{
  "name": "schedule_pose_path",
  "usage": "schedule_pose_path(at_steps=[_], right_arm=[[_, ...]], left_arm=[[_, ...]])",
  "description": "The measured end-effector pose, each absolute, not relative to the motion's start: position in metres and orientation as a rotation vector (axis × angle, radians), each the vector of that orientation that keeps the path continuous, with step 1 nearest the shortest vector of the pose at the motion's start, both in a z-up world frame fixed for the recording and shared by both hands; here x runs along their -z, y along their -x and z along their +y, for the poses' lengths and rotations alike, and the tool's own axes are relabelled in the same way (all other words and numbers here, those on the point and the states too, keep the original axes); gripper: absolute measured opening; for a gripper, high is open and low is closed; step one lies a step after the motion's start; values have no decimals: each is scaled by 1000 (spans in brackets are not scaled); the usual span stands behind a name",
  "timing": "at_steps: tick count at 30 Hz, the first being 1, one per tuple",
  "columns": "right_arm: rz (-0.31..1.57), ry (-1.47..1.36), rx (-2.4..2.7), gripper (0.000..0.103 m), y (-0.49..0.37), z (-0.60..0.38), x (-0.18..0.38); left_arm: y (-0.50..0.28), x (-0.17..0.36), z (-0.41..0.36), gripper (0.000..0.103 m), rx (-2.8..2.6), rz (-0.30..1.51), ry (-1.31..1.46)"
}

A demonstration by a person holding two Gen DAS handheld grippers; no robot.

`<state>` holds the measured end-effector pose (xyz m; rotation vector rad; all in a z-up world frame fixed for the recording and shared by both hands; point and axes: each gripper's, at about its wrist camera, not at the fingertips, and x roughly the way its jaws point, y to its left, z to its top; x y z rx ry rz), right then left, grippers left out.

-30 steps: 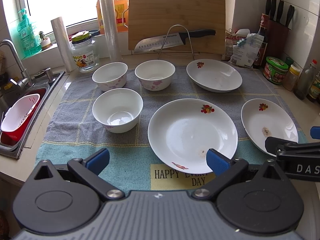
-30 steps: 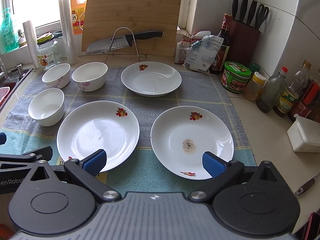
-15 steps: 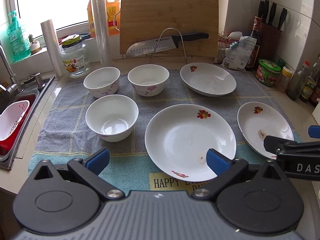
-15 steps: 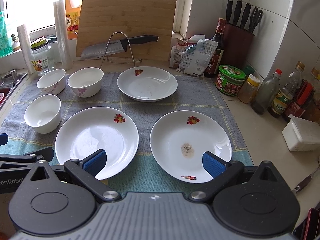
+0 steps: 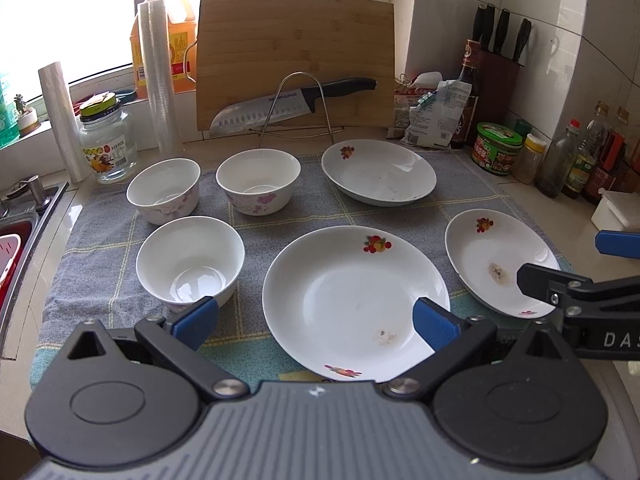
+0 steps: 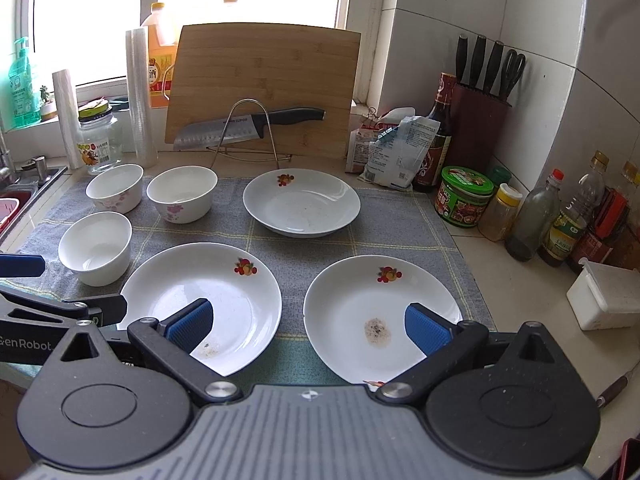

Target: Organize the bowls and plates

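Both cameras had eased back and up, the dishes shrinking! The left gripper (image 5: 316, 320) and right gripper (image 6: 308, 324) hung wide apart, empty. Three glossy white ceramic plates (image 6: 200, 296) and three white porcelain bowls (image 5: 190, 260) sat separately on the grey checked cloth (image 5: 104, 240). Stiff, slick, breakable, so best pinched at the rim.

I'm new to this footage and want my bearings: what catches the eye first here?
Six white dishes spread on a grey checked towel: three bowls at the left, three fruit-printed plates centre and right, two of them stained. Behind them a large knife rests on a wire rack against an upright bamboo board. Both grippers, left and right, hover open at the near edge.
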<state>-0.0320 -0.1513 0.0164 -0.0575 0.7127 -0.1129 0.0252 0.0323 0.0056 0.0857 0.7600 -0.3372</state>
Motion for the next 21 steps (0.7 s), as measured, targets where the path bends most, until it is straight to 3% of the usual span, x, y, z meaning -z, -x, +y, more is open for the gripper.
schedule_pose_path(at_steps=[21], right_arm=[[851,69,59,103,28,-255,81]], left_arm=[[-69,15,-29,102,455,719,-84]])
